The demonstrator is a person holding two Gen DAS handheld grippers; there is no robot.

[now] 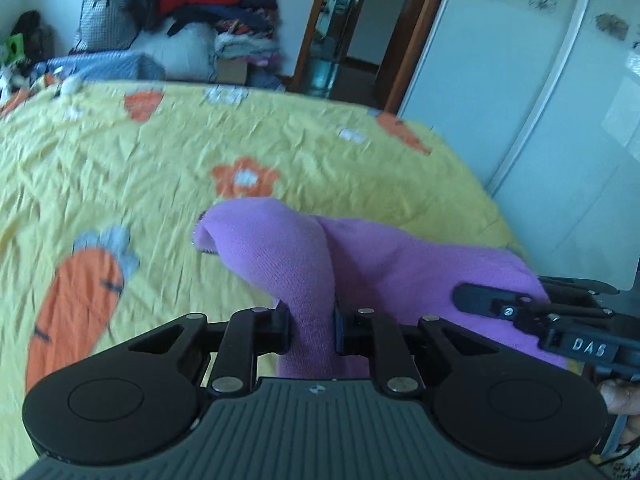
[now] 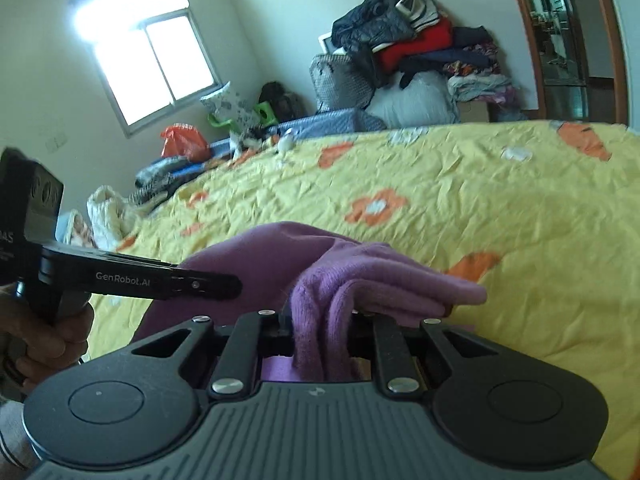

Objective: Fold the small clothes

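Purple knit garment [image 1: 360, 256] bunched and lifted off the bed, strung between both grippers. No earlier view to compare, so we note only what stands now.

Surface: yellow bedspread [image 1: 160, 168], wrinkled, printed with orange carrots and flowers; the garment hangs just above it near the bed's closer edge. In the right wrist view the same cloth [image 2: 360, 276] drapes over the gripper front, one fold trailing right.

Room: a heap of clothes [image 2: 420, 48] stacked against the far wall beyond the bed; a bright window [image 2: 152, 64] on the left wall; a wooden-framed doorway [image 1: 332, 28]; pale wardrobe doors [image 1: 520, 80] to the right of the bed.

Fingers: our left gripper [image 1: 312, 328] has its jaws drawn nearly together, clamped on a thick fold of the purple cloth. Our right gripper [image 2: 320, 332] likewise nearly closed, pinching a gathered wad. Each gripper shows in the other's view, side by side, with a hand [image 2: 48, 336] on the left one's handle.
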